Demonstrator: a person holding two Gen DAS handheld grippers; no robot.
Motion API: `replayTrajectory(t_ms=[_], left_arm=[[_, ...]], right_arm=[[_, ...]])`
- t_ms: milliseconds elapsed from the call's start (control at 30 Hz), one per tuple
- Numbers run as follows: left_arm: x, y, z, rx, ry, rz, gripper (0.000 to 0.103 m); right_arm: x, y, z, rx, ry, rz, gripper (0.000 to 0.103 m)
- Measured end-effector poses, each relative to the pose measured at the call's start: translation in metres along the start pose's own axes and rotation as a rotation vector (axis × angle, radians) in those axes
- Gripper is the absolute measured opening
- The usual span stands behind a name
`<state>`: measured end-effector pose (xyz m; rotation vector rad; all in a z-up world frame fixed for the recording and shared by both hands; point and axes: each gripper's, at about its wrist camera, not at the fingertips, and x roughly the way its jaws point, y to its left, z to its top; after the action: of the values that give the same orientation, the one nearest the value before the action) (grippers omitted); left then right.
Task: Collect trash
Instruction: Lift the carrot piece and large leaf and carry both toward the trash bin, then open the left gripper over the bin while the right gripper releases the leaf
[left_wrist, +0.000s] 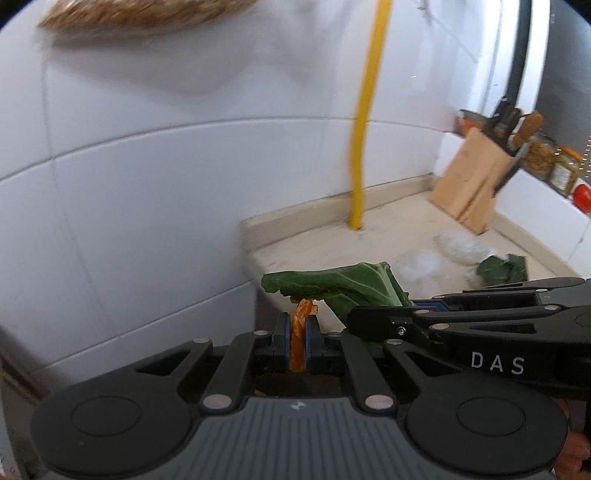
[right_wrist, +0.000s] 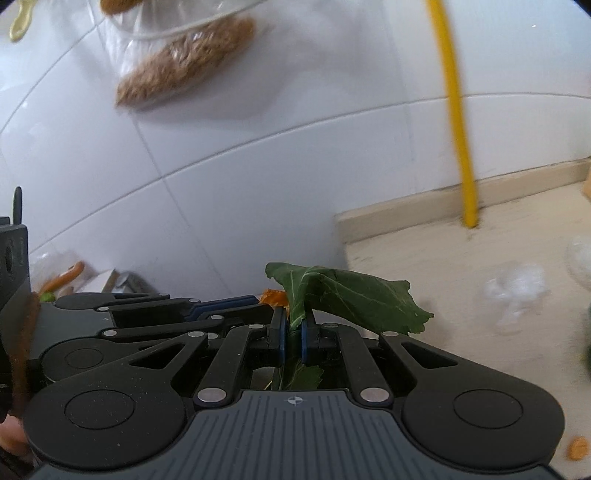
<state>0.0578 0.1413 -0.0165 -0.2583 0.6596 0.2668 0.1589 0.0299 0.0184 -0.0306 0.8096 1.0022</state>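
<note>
Beige stone countertop (left_wrist: 402, 225), raised lip along the white-tiled wall. Standing on it: wooden knife block (left_wrist: 471, 181) in the far corner, tilted; yellow pipe (left_wrist: 364, 147) rising from the surface near the wall. Lying on it: crumpled clear plastic (left_wrist: 456, 247), green leaf scrap (left_wrist: 504, 269), small orange peel piece (right_wrist: 578, 447).

Orange peel (left_wrist: 298, 341), green leaf (right_wrist: 347, 295), yellow pipe (left_wrist: 365, 122), white tiles (left_wrist: 147, 184).
</note>
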Motion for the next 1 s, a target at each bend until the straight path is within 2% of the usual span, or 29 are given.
replayTrajectory(t_ms=[400, 733, 1000], left_arm=[[0.041, 0.043, -0.031, -0.067, 0.152, 0.11, 0.005], [0.079, 0.064, -0.049, -0.103, 0.27, 0.153, 0.005], [0.101, 0.077, -0.06, -0.129, 0.339, 0.17, 0.02]], right_arm=[[0.067, 0.012, -0.014, 0.007, 0.152, 0.028, 0.011], [0.113, 0.007, -0.028, 0.032, 0.263, 0.02, 0.012], [0.141, -0.003, -0.038, 0.073, 0.33, 0.005, 0.027]])
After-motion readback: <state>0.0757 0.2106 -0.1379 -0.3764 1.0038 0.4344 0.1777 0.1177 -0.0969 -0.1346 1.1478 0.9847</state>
